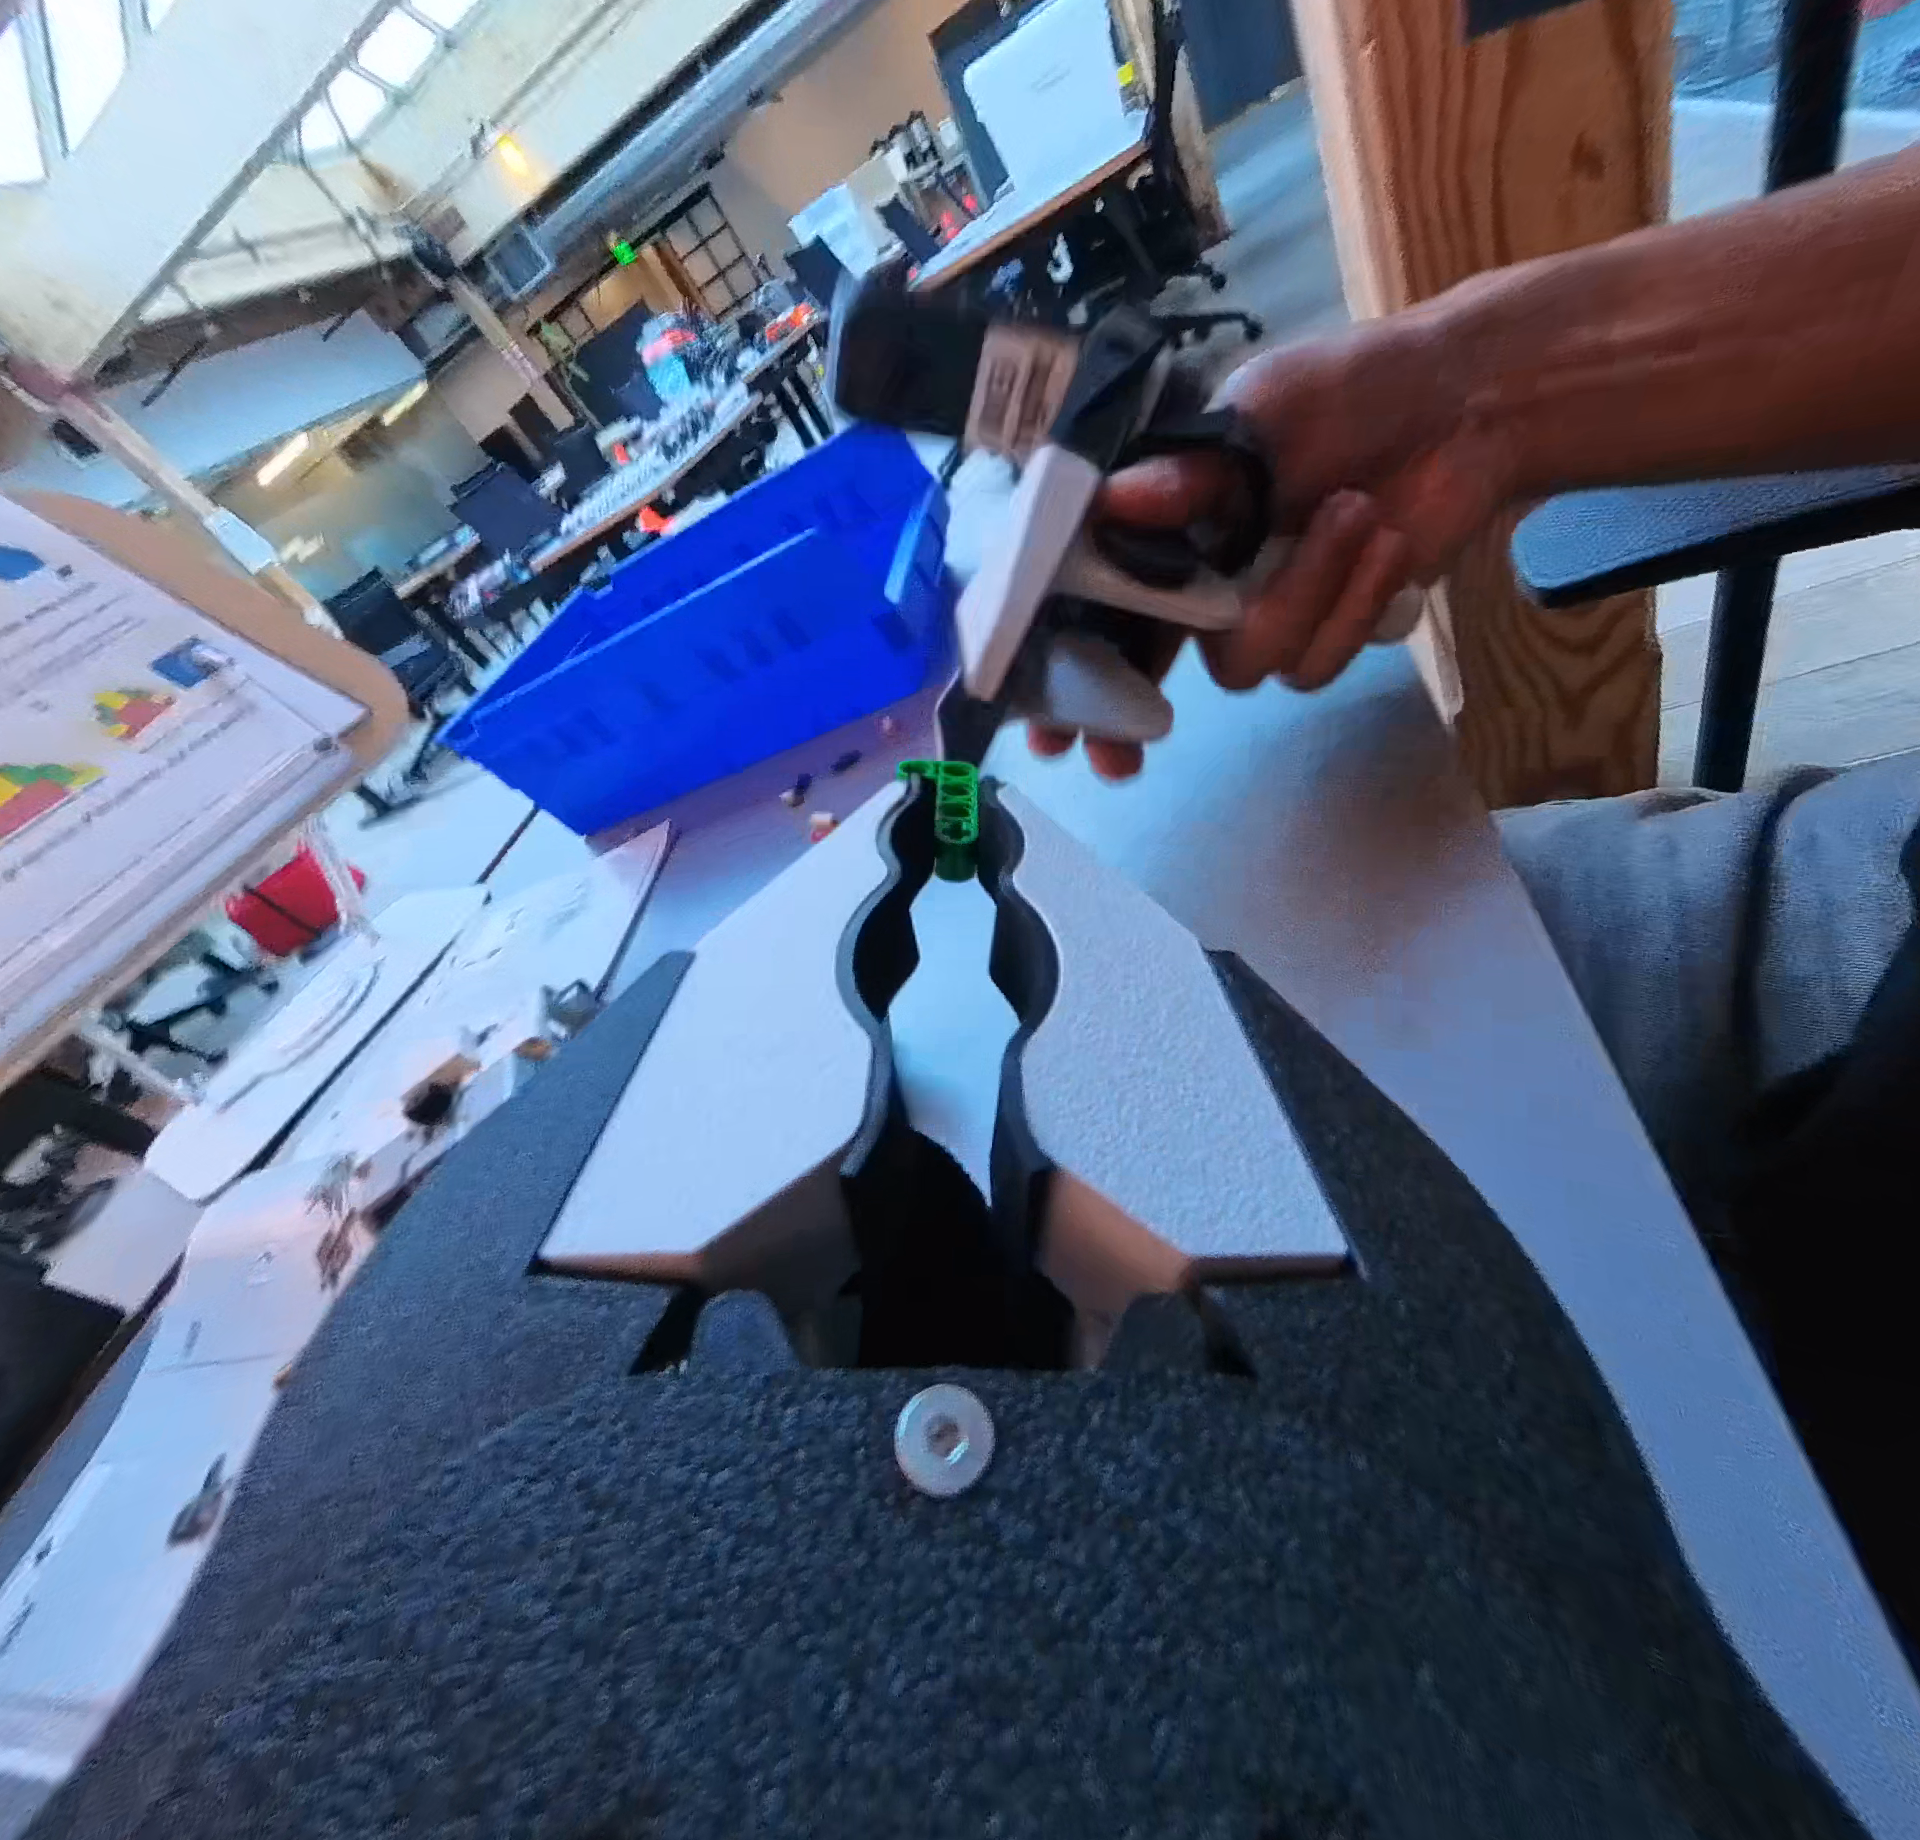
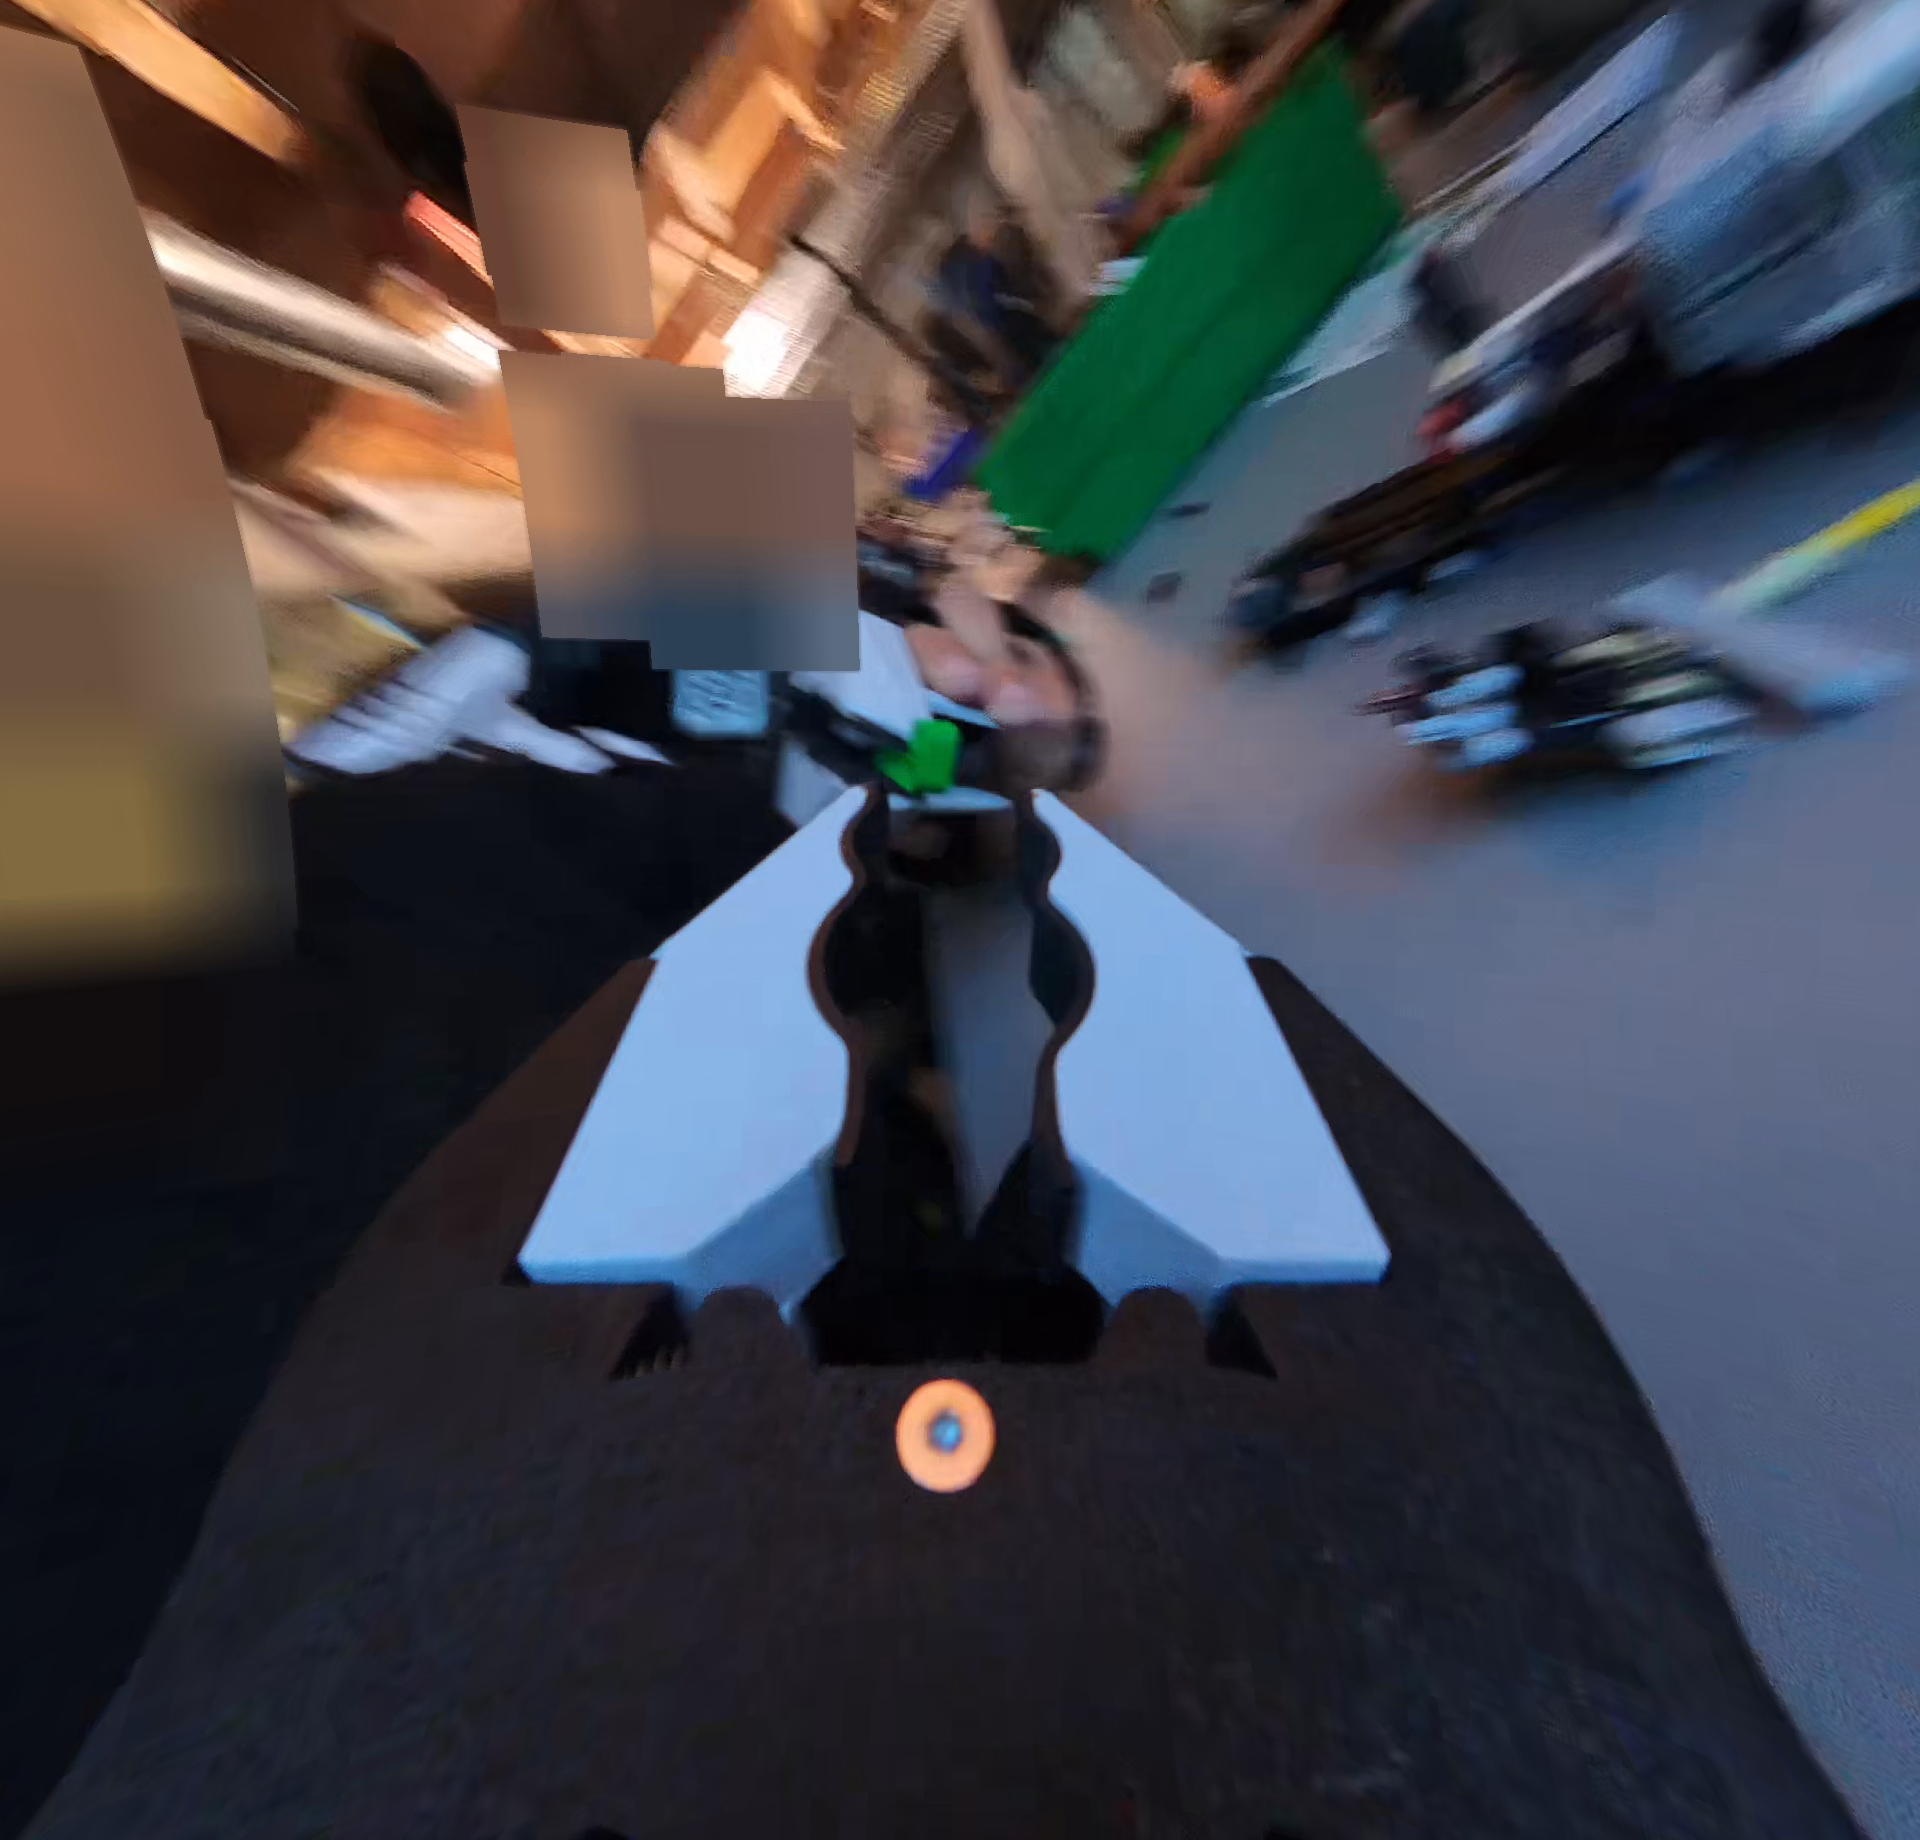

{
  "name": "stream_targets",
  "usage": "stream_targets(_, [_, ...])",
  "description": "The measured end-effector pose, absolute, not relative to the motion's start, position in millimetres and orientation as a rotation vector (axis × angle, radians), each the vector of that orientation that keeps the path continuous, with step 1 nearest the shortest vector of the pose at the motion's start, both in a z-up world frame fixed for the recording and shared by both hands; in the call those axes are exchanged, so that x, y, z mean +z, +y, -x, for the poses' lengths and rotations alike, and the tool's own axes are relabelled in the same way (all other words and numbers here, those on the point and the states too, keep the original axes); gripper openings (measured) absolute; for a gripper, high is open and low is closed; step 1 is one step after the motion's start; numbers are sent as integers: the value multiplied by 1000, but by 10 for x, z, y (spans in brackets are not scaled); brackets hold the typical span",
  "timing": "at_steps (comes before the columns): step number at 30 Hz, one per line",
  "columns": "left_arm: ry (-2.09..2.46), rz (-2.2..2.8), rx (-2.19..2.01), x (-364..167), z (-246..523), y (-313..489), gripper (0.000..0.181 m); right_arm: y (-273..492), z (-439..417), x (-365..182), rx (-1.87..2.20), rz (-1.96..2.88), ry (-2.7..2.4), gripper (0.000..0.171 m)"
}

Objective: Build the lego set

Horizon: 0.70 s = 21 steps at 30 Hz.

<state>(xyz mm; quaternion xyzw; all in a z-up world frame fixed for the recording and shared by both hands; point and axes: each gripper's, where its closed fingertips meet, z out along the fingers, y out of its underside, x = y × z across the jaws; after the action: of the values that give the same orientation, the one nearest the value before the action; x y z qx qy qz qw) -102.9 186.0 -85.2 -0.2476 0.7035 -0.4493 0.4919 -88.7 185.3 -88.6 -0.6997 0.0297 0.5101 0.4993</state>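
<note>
Left gripper [image 1: 948,803] jaws pinching green lego piece [image 1: 952,801] at tips, right gripper [image 2: 951,803] jaws narrowly parted (blurred)

Your grippers: white fingers on rough black bodies.
On your left gripper [image 1: 940,803], wavy black pads line each white finger [image 1: 748,1042], behind them a silver screw [image 1: 943,1439]; beside it your grey sleeve [image 1: 1704,917]. Your right gripper [image 2: 948,803] looks alike.

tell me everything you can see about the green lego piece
The green piece is a small bright plastic beam with a row of round holes and a short hooked end at its upper left. It is pinched at the tip of the left gripper, held above the table. The right view shows it only as a blur.
</note>
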Motion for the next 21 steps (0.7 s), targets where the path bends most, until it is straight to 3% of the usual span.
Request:
stream_targets(2, [1709, 689, -1095, -866, 981, 1971, 5, 1782, 703, -1069, 797, 1878, -120, 15])
stream_targets(6, [1758, 842, -1104, -1037, 894, 2086, 5, 1703, 669, -1543, 285, 2138, -353, 24])
stream_targets(10, [1794, 935, -1121, -1128, 877, 2084, 5, 1767, 735, -1814, 159, 2212, -457, 21])
stream_targets(21, [1891, 1025, -1048, -1406, 862, 2031, 5, 1917, 798, -1887, 50, 2209, -577, 10])
